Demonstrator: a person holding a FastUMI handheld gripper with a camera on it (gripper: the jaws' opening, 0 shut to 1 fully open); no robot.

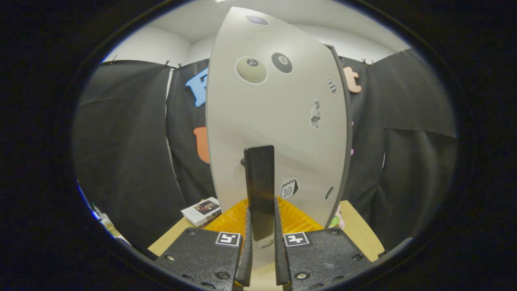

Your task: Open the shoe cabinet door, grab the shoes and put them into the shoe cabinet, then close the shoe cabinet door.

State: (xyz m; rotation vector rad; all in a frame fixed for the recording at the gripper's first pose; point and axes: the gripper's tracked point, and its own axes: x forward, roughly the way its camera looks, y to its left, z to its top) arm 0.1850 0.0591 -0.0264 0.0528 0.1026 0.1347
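The shoe cabinet's pale grey door point(278, 121) stands upright right ahead of me, dotted with round and small picture stickers. Its dark edge shows along the right side. A black vertical handle point(259, 182) sticks out from the door's lower middle. My gripper point(261, 238) is shut on this handle, one finger pressing each side of its lower end.
A yellow ridged piece point(232, 220) lies at the door's foot, just beyond the fingers. Left of it a white booklet point(202, 211) rests on the wooden table point(359, 232). Something small, pink and green point(337, 220) peeks out by the door's lower right corner. Black cloth hangs all around.
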